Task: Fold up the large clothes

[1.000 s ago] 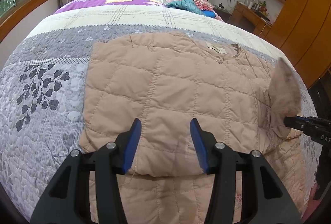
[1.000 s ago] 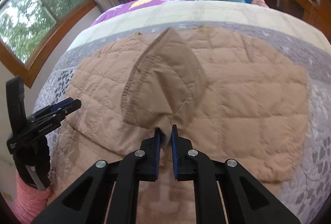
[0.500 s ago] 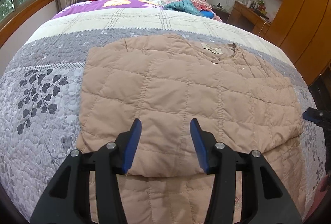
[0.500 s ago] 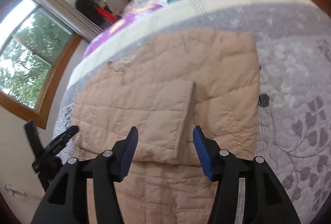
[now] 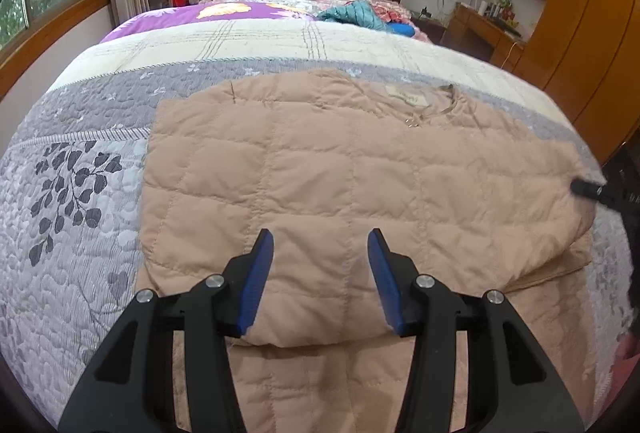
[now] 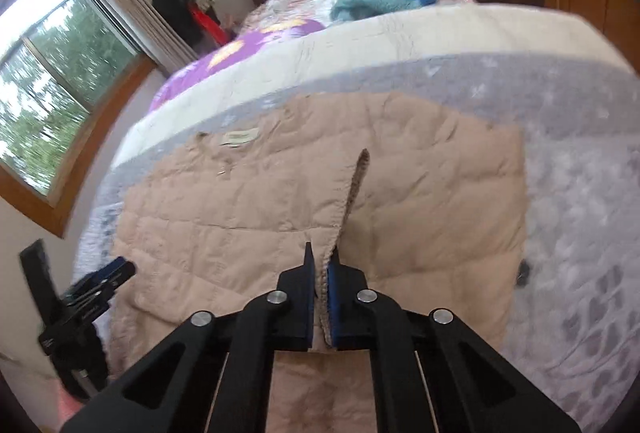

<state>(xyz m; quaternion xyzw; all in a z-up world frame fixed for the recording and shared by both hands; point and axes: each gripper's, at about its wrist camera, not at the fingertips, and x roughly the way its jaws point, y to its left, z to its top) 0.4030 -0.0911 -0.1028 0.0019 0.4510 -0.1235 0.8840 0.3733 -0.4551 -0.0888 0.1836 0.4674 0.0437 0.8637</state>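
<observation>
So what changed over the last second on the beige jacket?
The right gripper let the folded sleeve drop flat, shifted along the edge, and its jaws have just closed on the sleeve cuff, pinching it upright. The left gripper stayed open above the quilted jacket, which stayed on the bed.

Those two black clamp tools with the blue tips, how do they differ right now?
The left gripper stands open, its blue fingers apart above the beige quilted jacket, holding nothing. The right gripper has just closed on an edge of the jacket, and a strip of fabric stands up from its fingers. The left hangs over the folded near edge; the right works at the jacket's side. Both are black with blue pads and point down at the bed.
</observation>
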